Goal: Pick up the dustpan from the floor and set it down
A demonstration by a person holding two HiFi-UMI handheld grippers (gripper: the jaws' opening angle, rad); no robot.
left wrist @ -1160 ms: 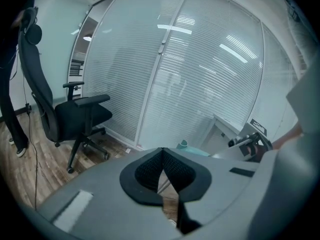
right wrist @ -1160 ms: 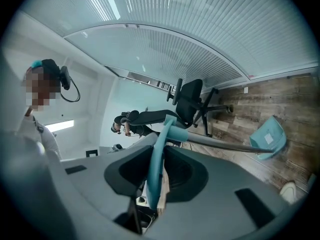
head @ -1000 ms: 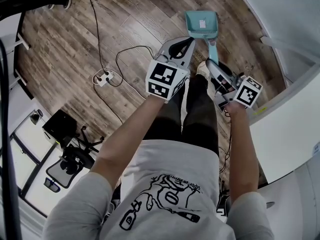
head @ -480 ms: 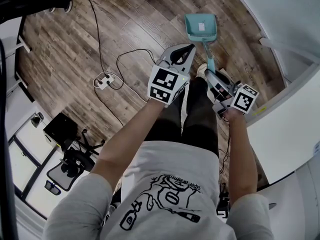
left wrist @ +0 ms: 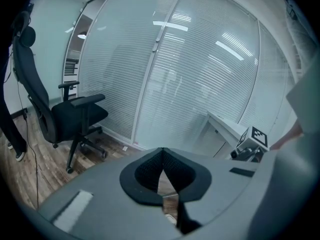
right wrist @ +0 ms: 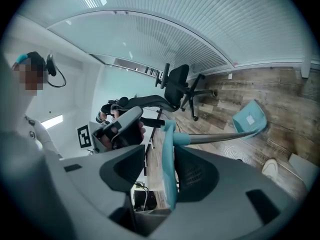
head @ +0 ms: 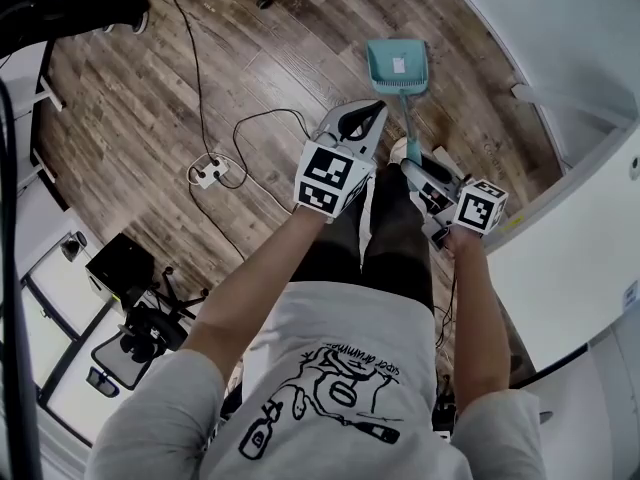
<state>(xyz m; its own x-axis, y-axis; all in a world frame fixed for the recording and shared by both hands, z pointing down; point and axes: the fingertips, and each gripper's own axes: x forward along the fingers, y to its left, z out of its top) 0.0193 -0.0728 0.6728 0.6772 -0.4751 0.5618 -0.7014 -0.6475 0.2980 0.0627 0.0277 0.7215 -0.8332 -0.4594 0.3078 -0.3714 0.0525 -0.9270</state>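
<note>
A teal dustpan stands on the wooden floor, its long handle slanting back towards me. In the right gripper view the pan sits far out and the teal grip lies between my jaws. My right gripper has just been opening. It is open now, the grip leaning against one pad with a gap on the other side. My left gripper hovers beside the handle, shut and empty; its tips meet.
A white power strip with trailing cables lies on the floor to the left. A black office chair stands at lower left, another by the blinds. A white wall and ledge border the right. My shoe is near the handle.
The right gripper has drifted a little down and left in the head view, towards my leg, with the handle's end still between its jaws. The left gripper has hardly moved.
</note>
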